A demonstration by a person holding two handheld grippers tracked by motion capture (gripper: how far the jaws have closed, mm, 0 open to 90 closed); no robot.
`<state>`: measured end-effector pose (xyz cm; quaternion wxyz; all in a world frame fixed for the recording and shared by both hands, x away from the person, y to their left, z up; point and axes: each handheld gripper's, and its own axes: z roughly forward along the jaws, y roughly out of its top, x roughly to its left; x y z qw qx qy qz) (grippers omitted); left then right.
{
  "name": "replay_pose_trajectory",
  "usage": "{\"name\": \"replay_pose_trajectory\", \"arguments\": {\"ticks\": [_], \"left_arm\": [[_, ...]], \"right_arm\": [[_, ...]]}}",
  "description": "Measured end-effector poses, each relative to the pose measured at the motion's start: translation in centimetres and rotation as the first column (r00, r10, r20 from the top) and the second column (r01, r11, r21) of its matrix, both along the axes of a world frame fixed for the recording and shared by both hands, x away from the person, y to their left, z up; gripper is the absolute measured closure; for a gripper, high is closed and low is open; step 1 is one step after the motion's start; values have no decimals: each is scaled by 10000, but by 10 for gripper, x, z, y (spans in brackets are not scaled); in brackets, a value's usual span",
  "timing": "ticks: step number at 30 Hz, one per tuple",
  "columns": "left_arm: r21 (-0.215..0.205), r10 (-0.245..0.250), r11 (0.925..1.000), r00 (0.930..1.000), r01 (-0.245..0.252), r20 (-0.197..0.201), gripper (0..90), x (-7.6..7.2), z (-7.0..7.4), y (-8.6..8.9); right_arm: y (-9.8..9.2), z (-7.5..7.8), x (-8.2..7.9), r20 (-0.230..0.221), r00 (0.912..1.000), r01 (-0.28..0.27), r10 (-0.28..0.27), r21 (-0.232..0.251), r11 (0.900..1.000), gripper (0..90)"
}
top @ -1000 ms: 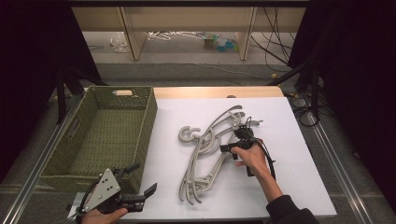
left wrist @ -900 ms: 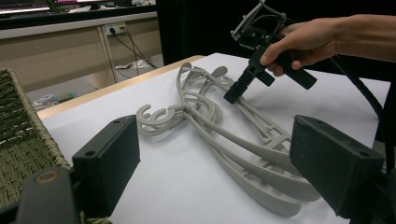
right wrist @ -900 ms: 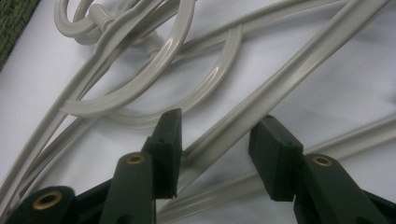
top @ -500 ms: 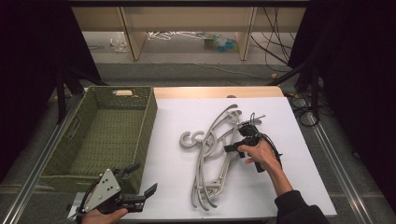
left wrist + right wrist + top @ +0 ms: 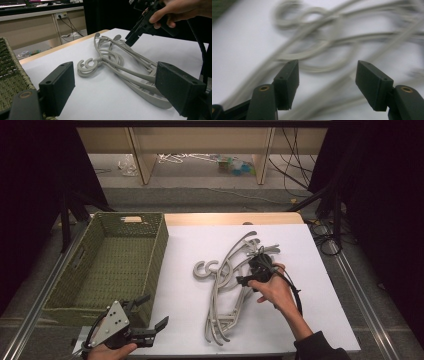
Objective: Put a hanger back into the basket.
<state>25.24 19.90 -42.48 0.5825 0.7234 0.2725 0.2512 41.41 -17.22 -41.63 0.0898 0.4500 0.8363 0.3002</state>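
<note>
With its jaws just widened and nothing between them, the right tool (image 5: 246, 279) is hovering above the tangled hangers (image 5: 227, 287) on the desk (image 5: 320, 270), and should be closing on a single arm only.

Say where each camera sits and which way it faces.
High view: above the table, looking forward and down on hangers, basket, both hands.
Left gripper view: rides the left gripper, low, facing the hangers and right gripper.
Right gripper view: looks down between open jaws.
Shared: the hangers.
</note>
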Motion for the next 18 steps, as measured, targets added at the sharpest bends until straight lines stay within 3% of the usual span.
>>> {"name": "replay_pose_trajectory", "arguments": {"ticks": [2,5,11,18], "left_arm": [[78,-16,10000,10000,15,25,161,0,0,1],[36,-15,10000,10000,14,64,162,-1,0,1],[64,-12,10000,10000,12,83,162,-1,1,2],[183,-74,9998,9999,72,116,162,-1,0,1]], "right_arm": [[16,1,-12,115,9992,-395,390,489,9980,363],[35,-1,-25,-34,9966,-826,827,396,9958,361],[55,-18,-41,-738,9855,-1488,1527,559,9873,364],[69,-33,-46,-878,9792,-1845,1829,-95,9828,431]]}}
